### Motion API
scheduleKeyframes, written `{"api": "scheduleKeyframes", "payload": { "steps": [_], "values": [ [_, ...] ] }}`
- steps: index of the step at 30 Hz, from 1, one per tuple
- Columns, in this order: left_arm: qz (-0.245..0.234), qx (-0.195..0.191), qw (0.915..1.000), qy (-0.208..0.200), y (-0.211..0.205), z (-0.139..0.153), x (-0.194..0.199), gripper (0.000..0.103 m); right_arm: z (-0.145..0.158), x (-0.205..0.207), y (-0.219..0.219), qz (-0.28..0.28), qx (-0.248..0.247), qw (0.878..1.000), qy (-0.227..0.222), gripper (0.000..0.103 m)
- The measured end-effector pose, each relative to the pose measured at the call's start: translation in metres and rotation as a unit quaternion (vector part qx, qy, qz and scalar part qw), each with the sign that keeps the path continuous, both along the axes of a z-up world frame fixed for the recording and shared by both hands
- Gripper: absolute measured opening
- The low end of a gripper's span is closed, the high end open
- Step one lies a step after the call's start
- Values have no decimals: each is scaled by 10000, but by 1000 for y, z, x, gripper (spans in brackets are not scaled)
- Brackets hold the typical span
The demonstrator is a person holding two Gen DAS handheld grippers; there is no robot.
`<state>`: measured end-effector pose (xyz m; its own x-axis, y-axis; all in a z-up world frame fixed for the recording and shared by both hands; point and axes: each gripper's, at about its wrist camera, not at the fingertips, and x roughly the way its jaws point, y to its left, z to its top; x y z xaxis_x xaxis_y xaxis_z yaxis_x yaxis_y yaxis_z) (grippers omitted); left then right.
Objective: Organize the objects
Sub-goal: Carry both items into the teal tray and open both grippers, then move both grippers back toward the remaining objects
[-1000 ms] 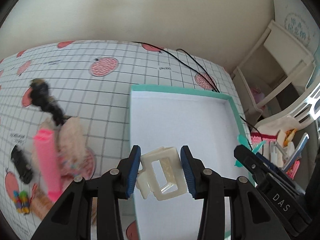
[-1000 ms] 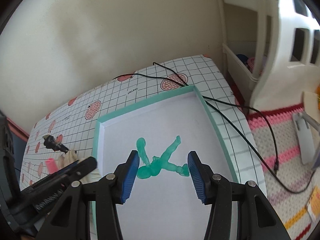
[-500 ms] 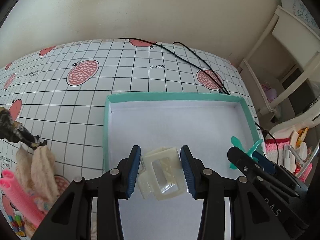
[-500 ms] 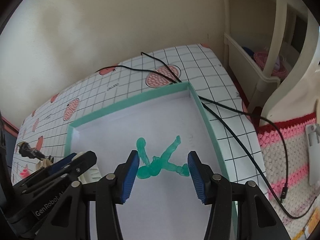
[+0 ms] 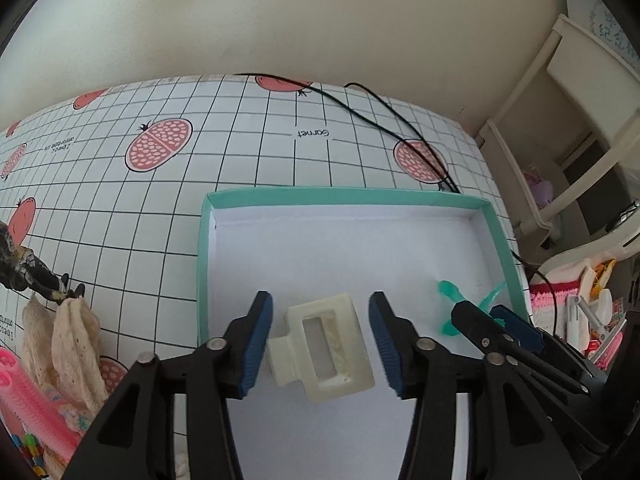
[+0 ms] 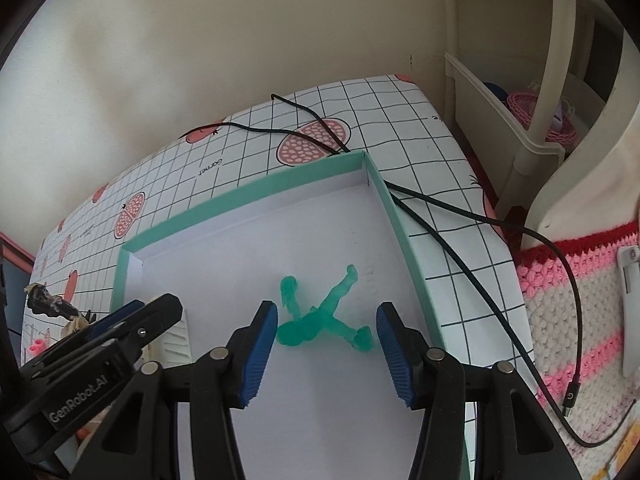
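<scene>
Step in hand, as judged: depositing sorted items into the teal-rimmed box point(image 5: 202, 264), which sits on the pomegranate-print grid tablecloth point(image 5: 240, 168). Left gripper point(image 5: 321, 340): jaws spread, blue pads standing clear on either side of the cream hair claw clip point(image 5: 326, 348), which appears to lie on the white floor of the box near its front-left corner; whether the left pad brushes the clip's handle cannot be told. Right gripper point(image 6: 327, 350): jaws likewise spread, straddling the translucent green claw clip point(image 6: 320, 316) resting inside the box near its right wall; the left pad sits just beside the clip's rounded end, the right pad apart from it. Both items therefore lie between their tools' fingers, unpinched. Next move, as judged: lift both grippers straight up and back without snagging the clips, then turn to the remaining pile left of the box, namely pink roller point(image 5: 28, 404), lace scrunchie point(image 5: 76, 344), dark hair tie point(image 5: 28, 268). A black cable point(image 6: 460, 216) runs along the box's right side.
</scene>
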<state>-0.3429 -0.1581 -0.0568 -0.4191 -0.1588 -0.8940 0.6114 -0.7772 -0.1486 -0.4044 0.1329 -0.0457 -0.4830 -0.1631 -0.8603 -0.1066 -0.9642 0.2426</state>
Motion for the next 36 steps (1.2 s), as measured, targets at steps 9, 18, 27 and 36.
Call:
{"api": "scheduleKeyframes", "payload": {
  "steps": [9,18,27,36],
  "values": [
    [38,-123,9992,367,2,34,21,57,32,12,-1,200,137,9991,362,56],
    [328,-355,9969,619,-5,69,65,83,66,31,-10,500,294,9953,769,56],
    [764,-572,9924,773,-25,104,135,103,87,49,-42,952,272,9892,1081,70],
    [1380,-803,9846,713,-45,115,212,103,92,61,-99,1545,282,9804,1185,84]
  ]
}}
